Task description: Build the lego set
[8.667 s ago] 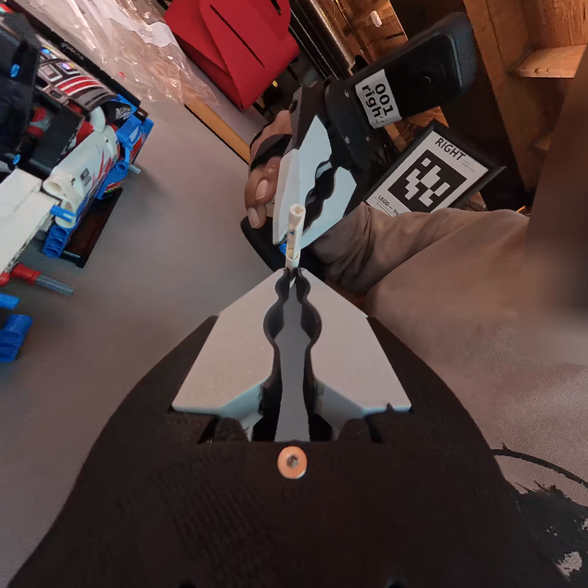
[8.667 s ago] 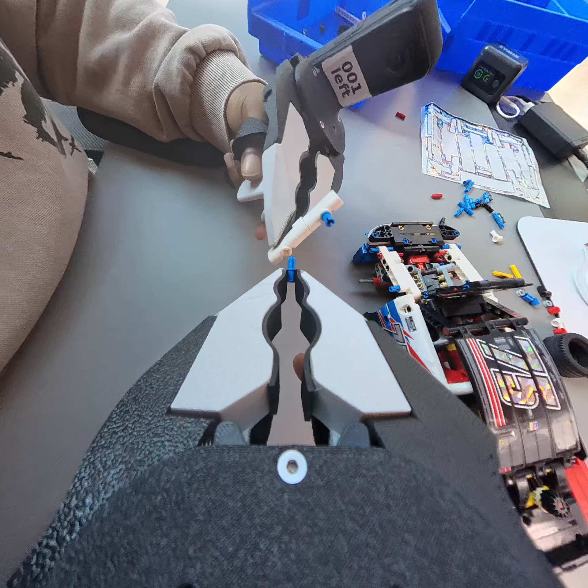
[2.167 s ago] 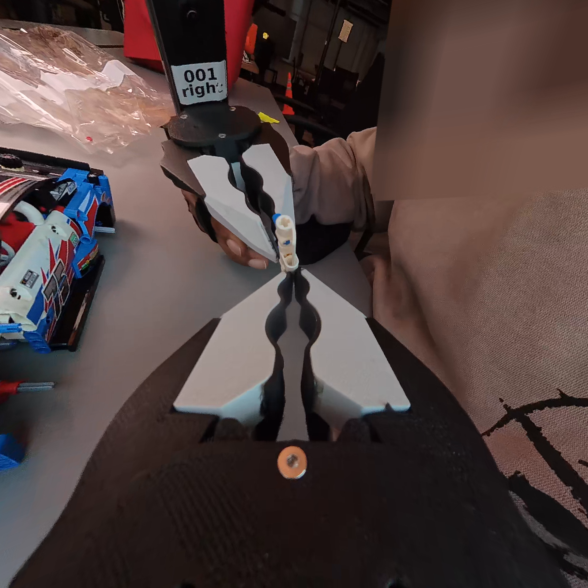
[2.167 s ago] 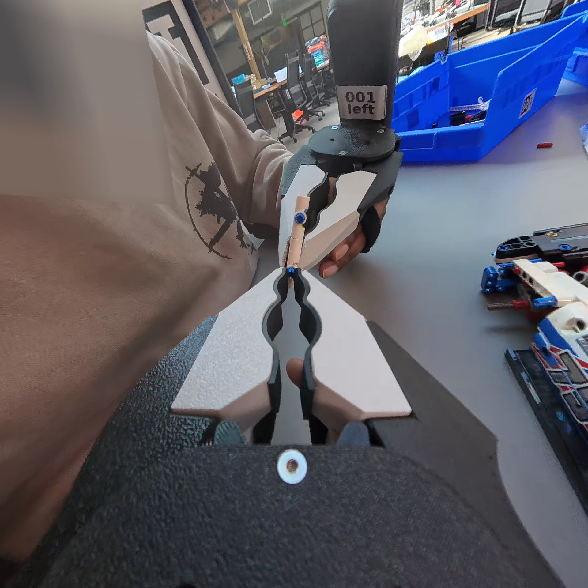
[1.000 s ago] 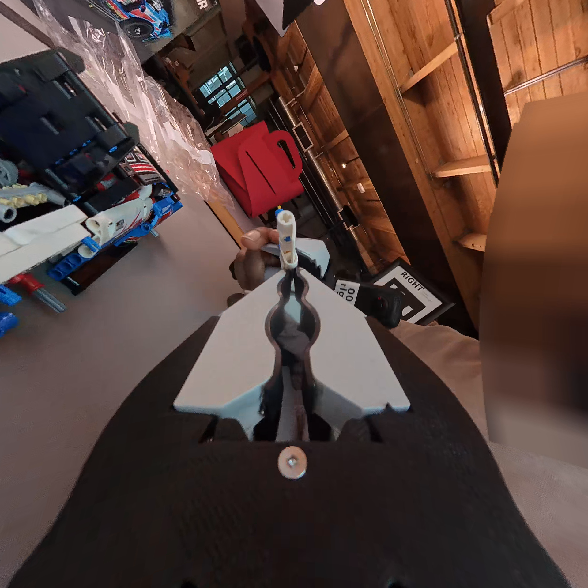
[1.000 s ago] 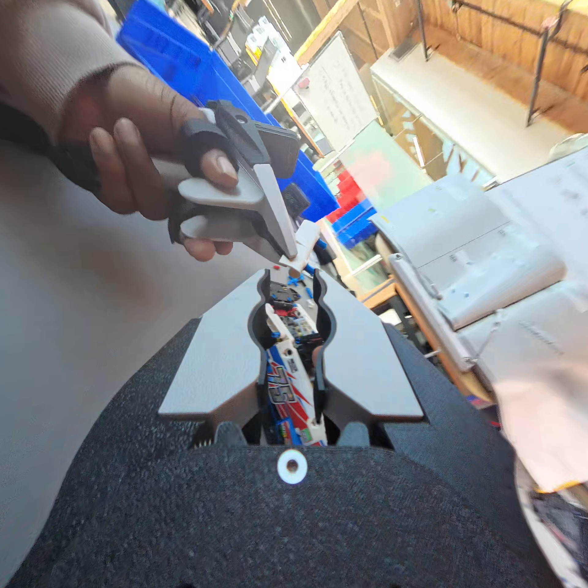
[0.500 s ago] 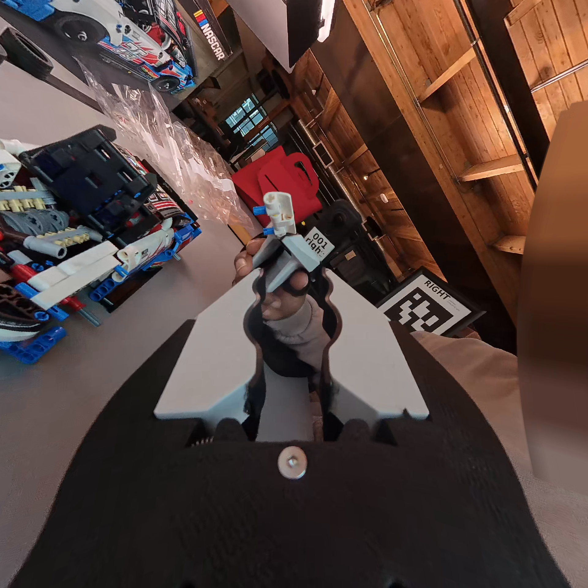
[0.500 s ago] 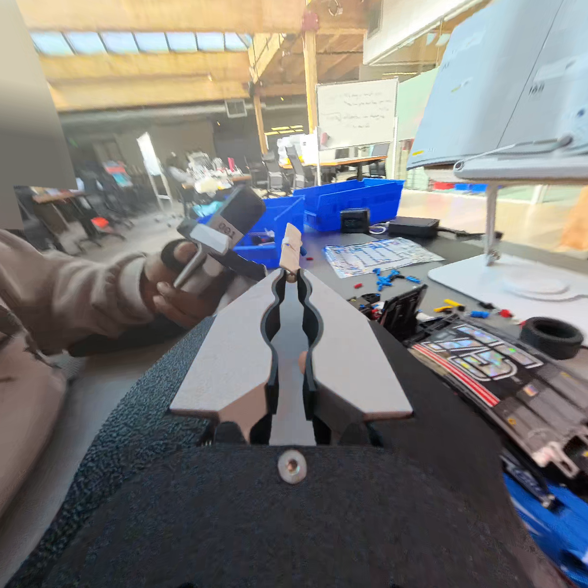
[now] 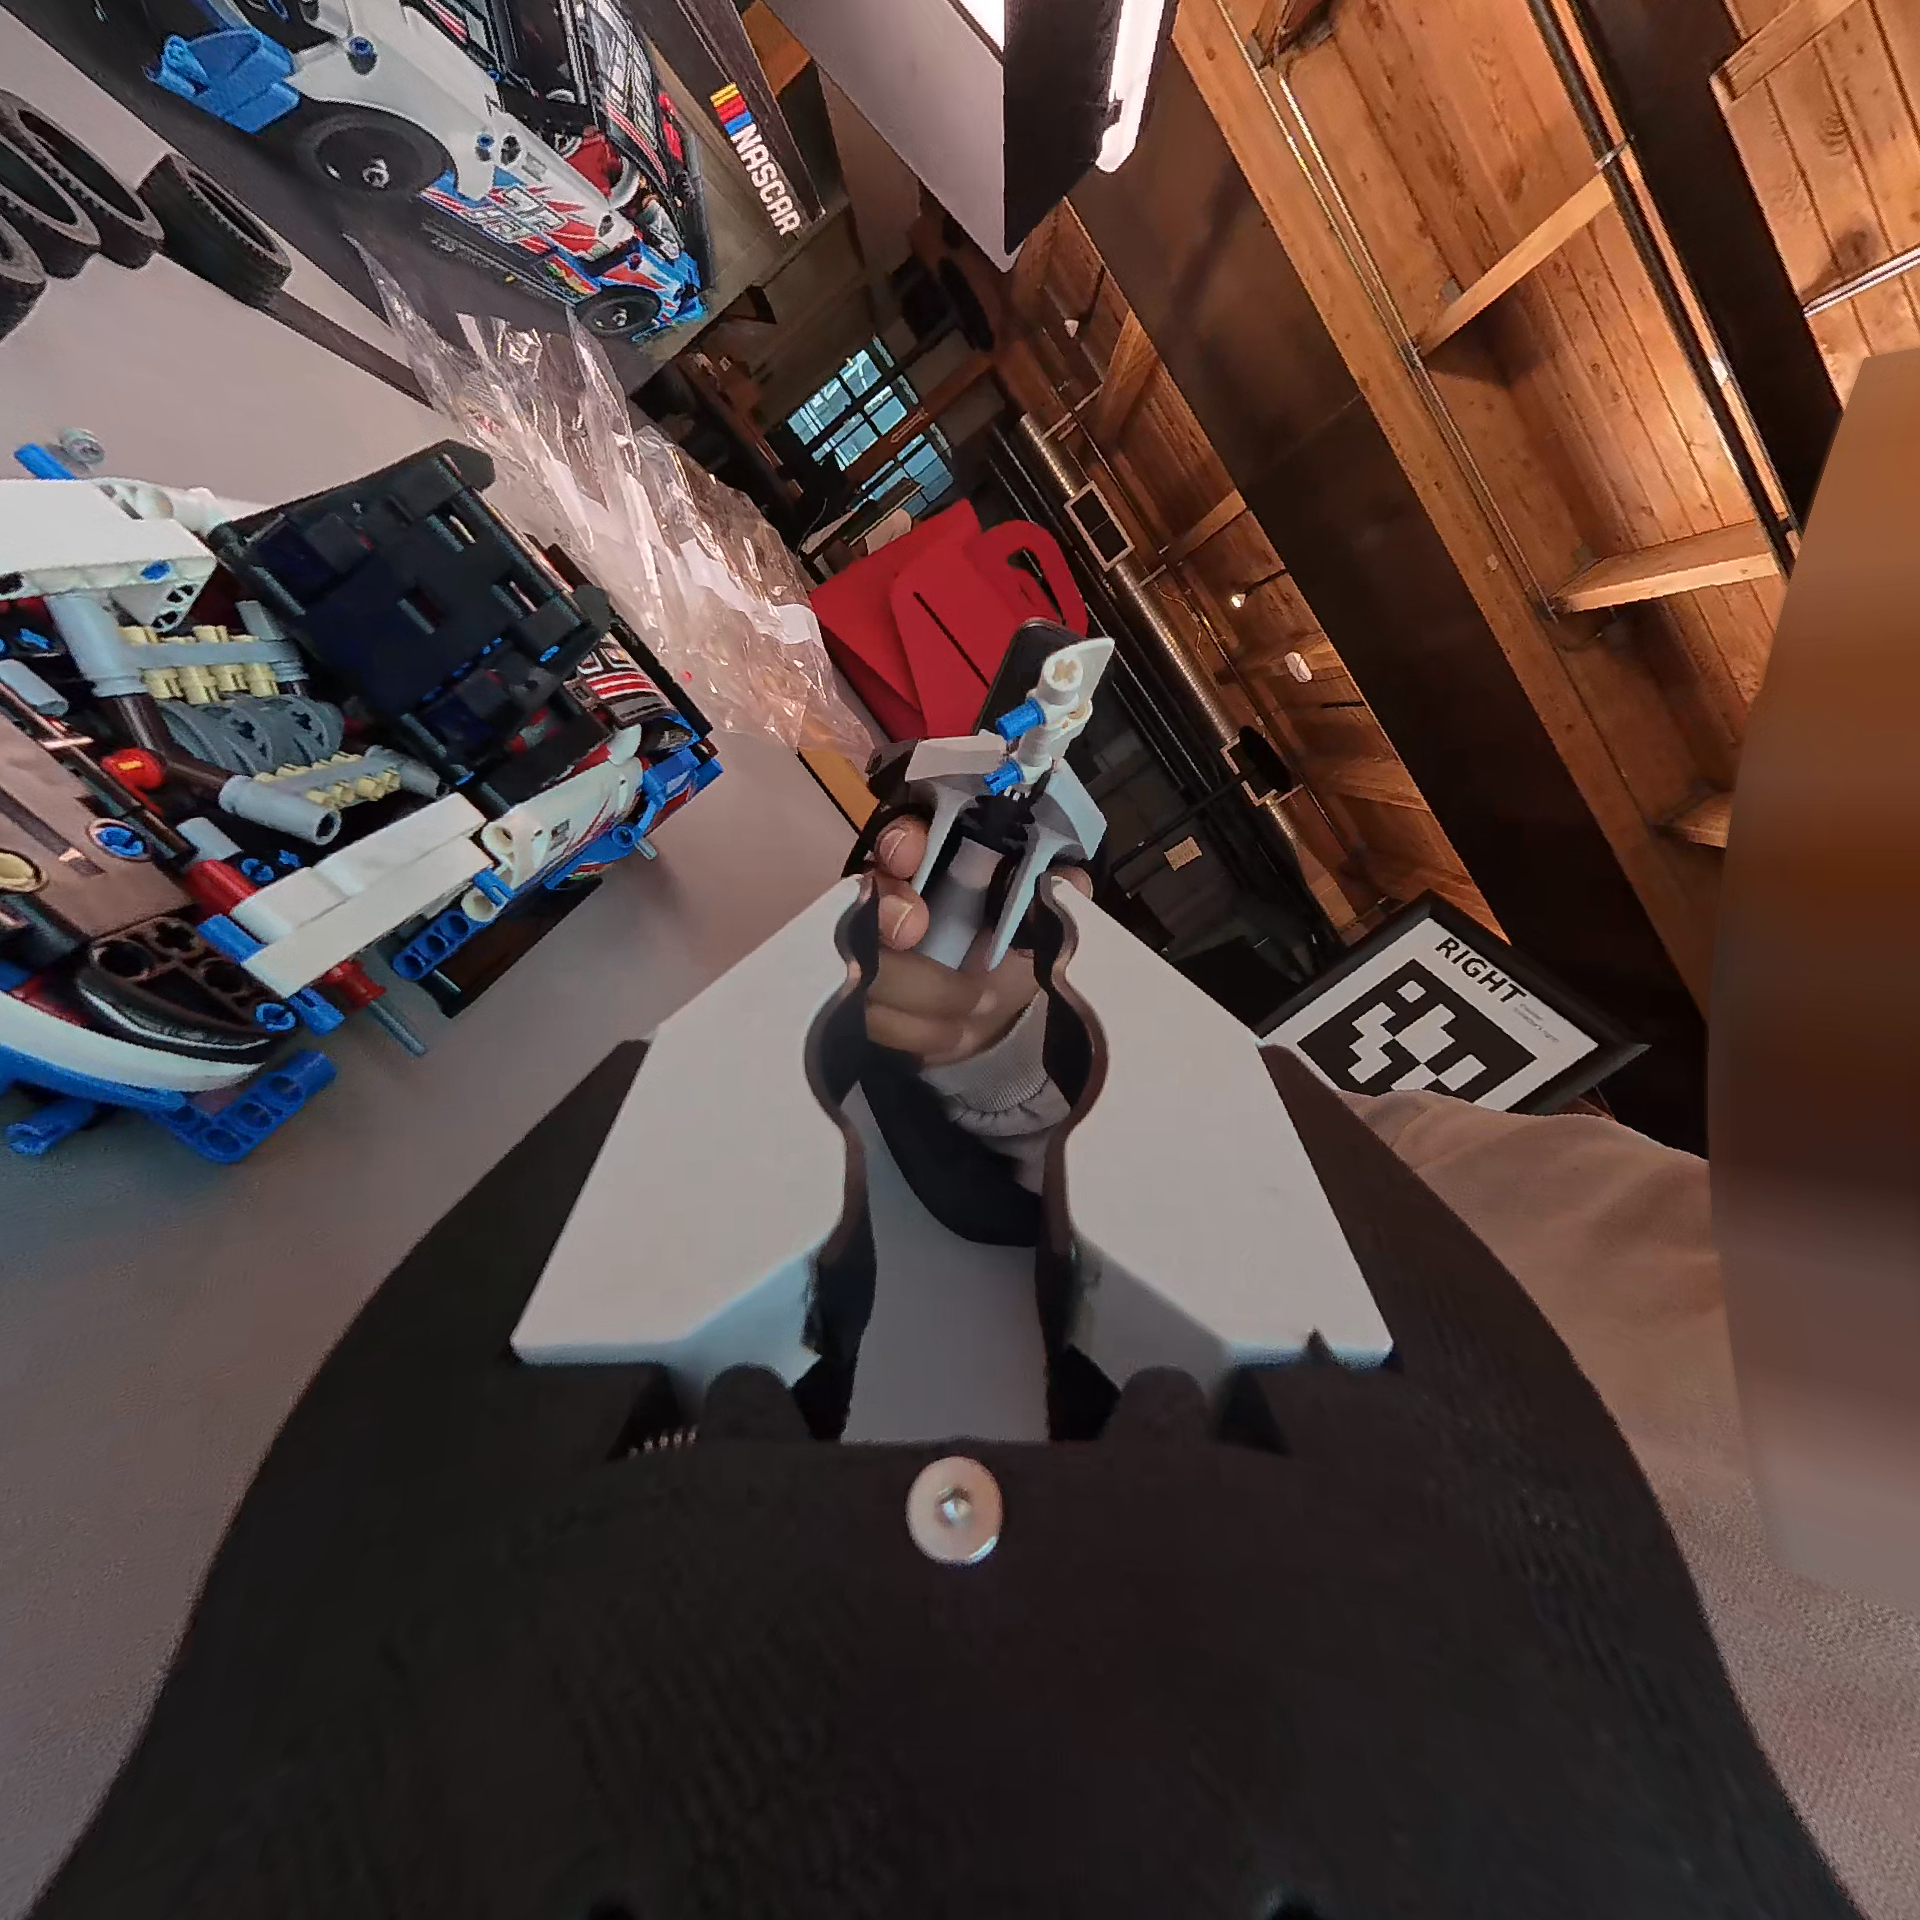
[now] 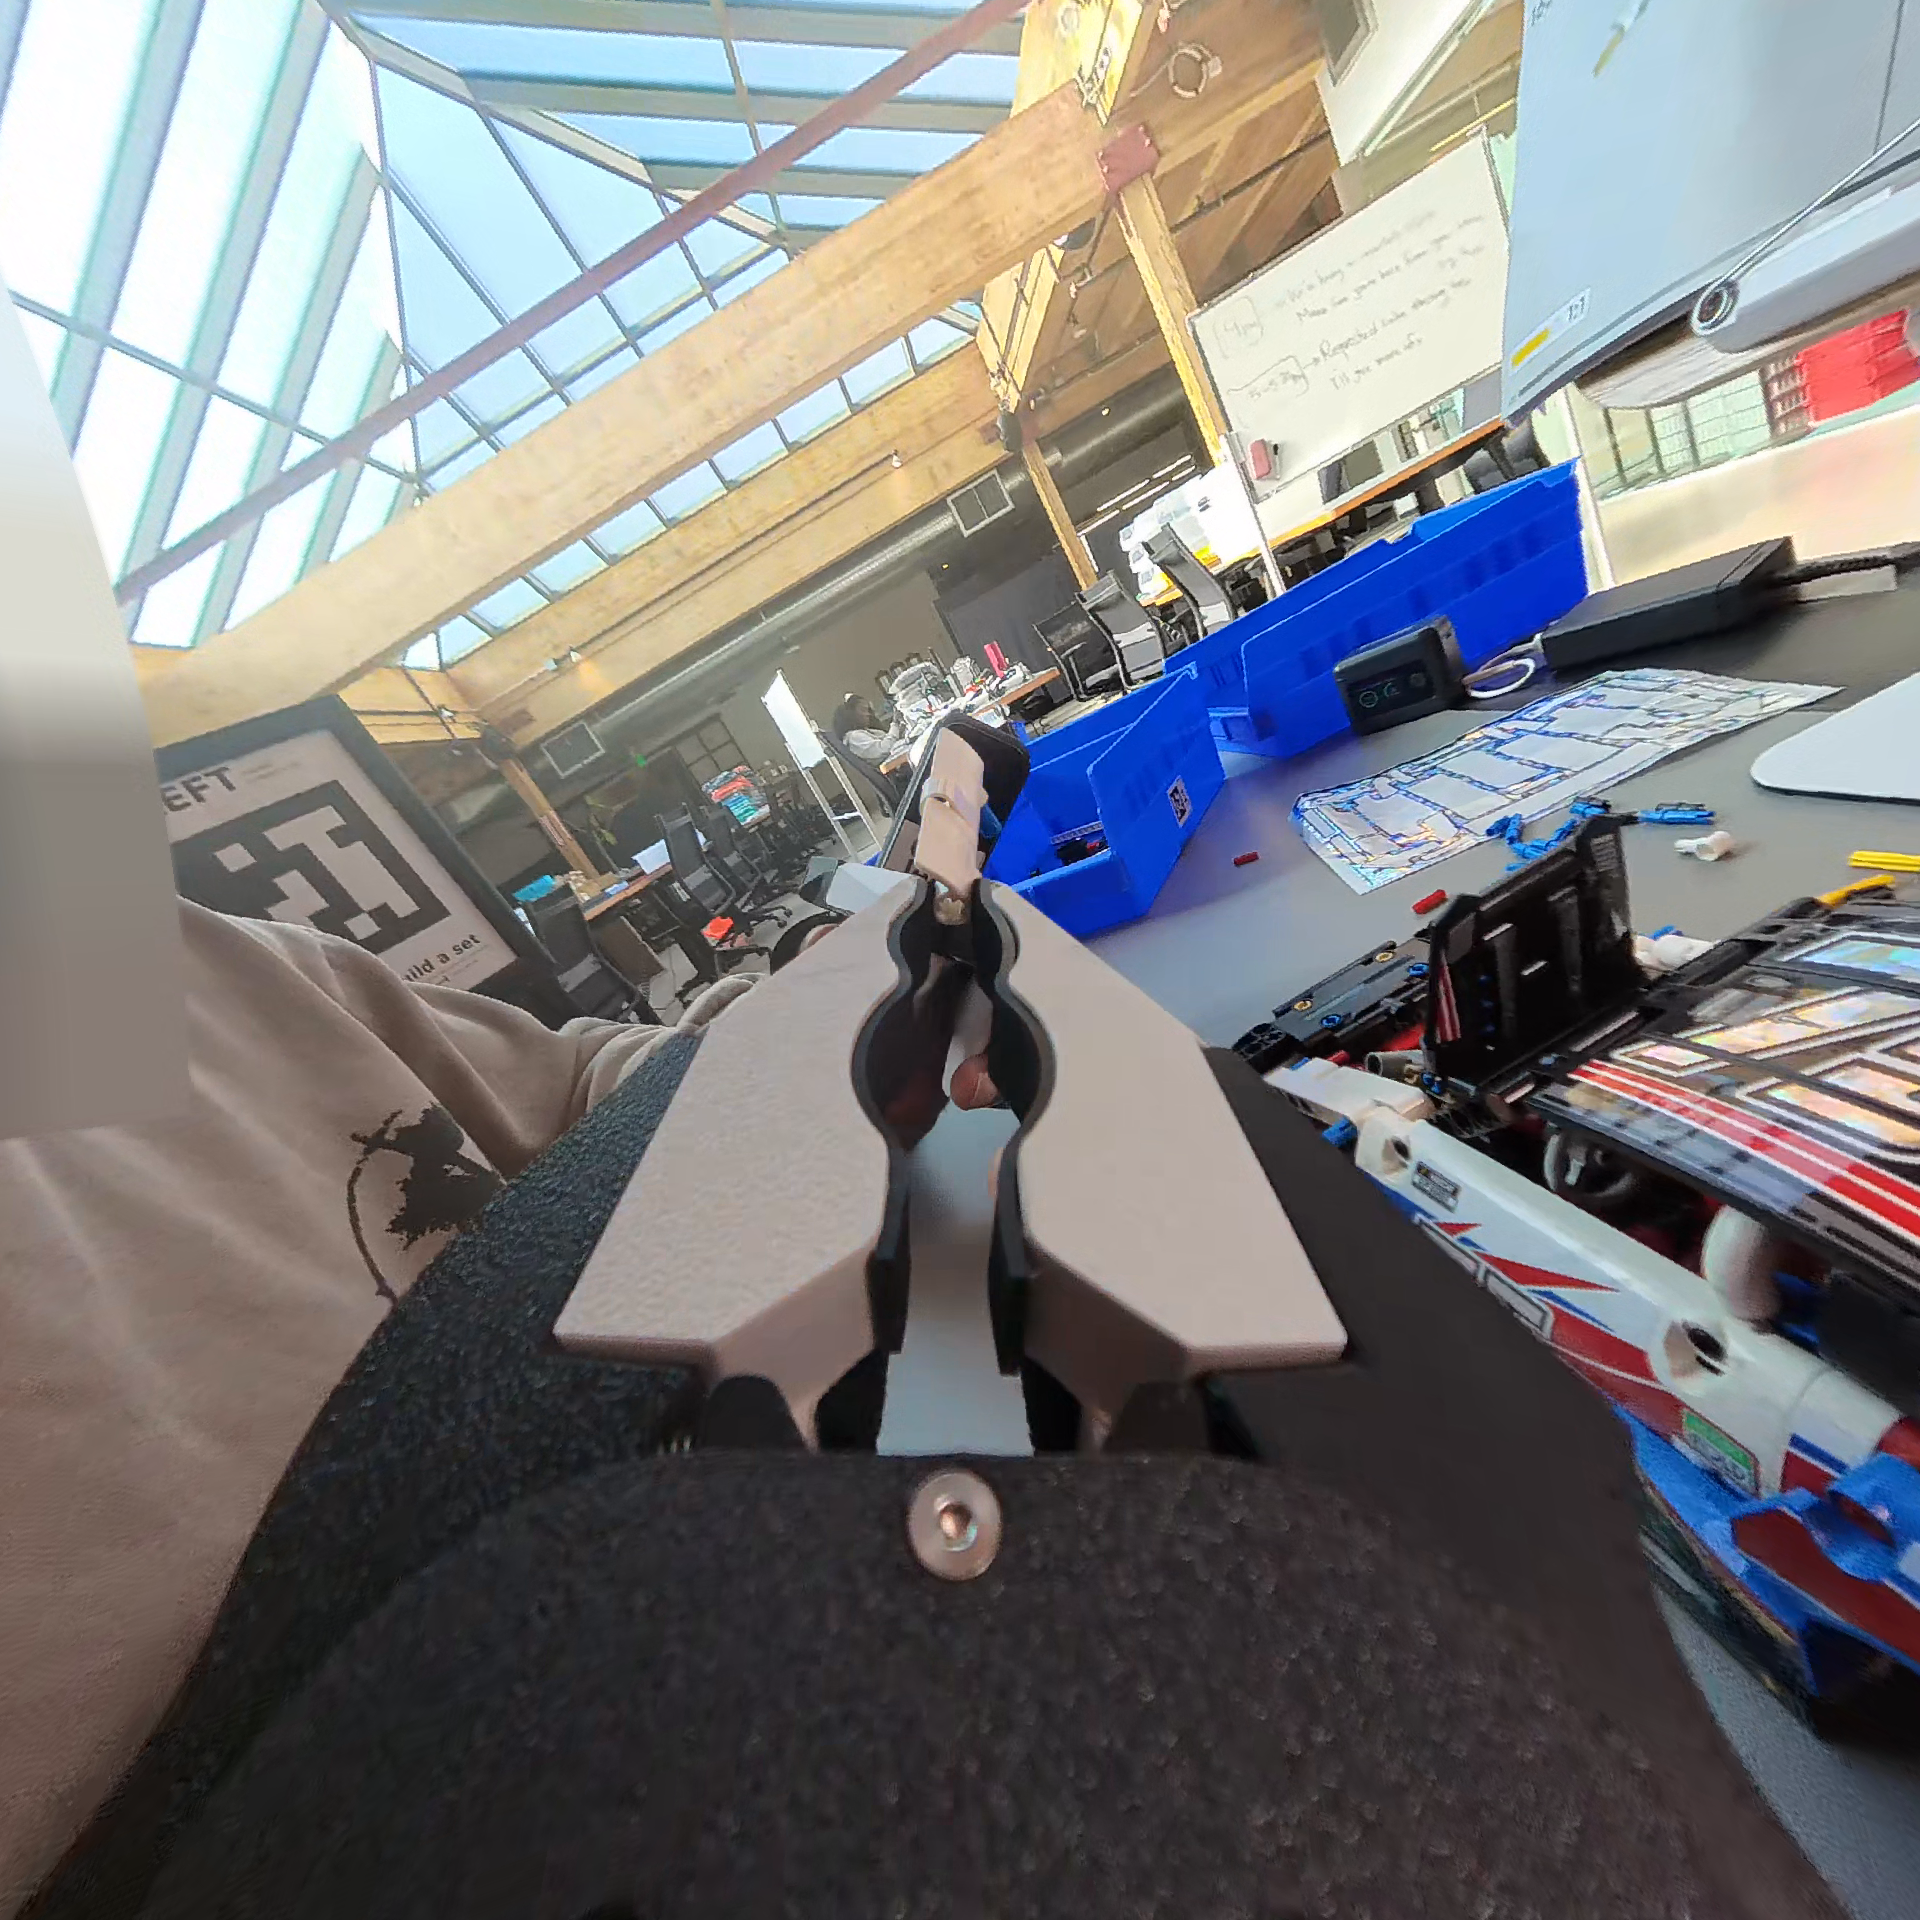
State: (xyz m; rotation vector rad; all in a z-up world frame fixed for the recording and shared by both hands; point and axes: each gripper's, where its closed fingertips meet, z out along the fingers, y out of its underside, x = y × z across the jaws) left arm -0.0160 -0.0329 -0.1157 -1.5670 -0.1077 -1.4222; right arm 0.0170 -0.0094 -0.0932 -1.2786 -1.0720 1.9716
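Note:
My right gripper (image 10: 951,899) is shut on a short white Lego beam (image 10: 951,810) that stands up from its fingertips. In the left wrist view the same right gripper (image 9: 1013,774) shows ahead, holding the white beam (image 9: 1065,686), which has blue pins sticking out of its side. My left gripper (image 9: 954,904) is open and empty, just below the right one. The part-built racing car (image 9: 312,727) lies on the grey table to the left. In the right wrist view the car (image 10: 1558,1195) is close on the right.
Clear plastic bags (image 9: 623,540), black tyres (image 9: 62,208) and a red bag (image 9: 935,613) lie beyond the car. Blue bins (image 10: 1143,790), a sticker sheet (image 10: 1507,769) and loose blue pins (image 10: 1558,821) are on the far table. A framed marker card (image 9: 1444,1029) stands behind the person's sleeve. One gripper's finger ends stand about 5 cm off the other's.
The white beam has passed from my left gripper to my right. The left opened and let go; the right, open a second ago, shut on it and raised it.

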